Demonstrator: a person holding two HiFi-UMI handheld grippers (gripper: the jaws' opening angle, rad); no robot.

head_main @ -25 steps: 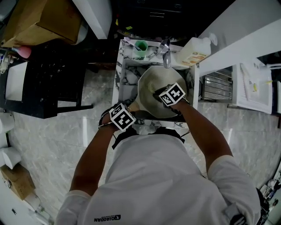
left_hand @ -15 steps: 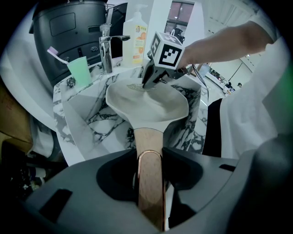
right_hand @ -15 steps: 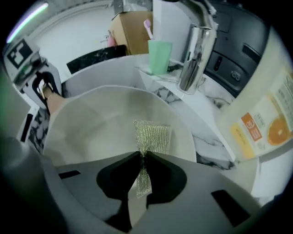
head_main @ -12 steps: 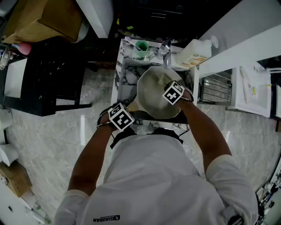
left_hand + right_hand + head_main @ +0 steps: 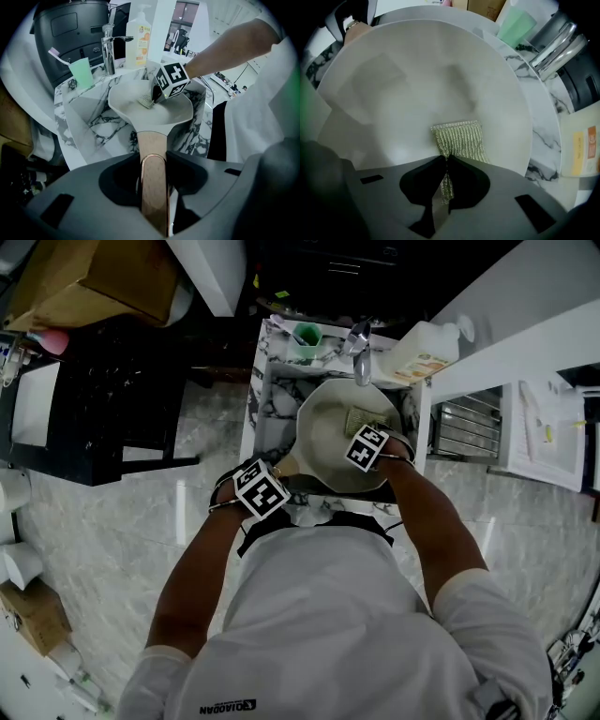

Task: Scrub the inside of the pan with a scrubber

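The pan point(image 5: 323, 439) sits in the sink point(image 5: 267, 399), its handle point(image 5: 151, 140) clamped in the closed left claw point(image 5: 153, 161). The right claw point(image 5: 444, 161) pinches one edge of the scrubber point(image 5: 459, 138), which lies on the pan's inside, toward the tap point(image 5: 358, 348). To scrub well, the mesh should probably be pressed flat and moved in circles while the left claw steadies the pan. The right gripper view shows this pinch; the head view hides it under the marker cube point(image 5: 366, 448).

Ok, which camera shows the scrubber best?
The right gripper view: the scrubber sits centre frame, its weave clear, pinched by the right gripper inside the pan. The head view and left gripper view show only a small patch.
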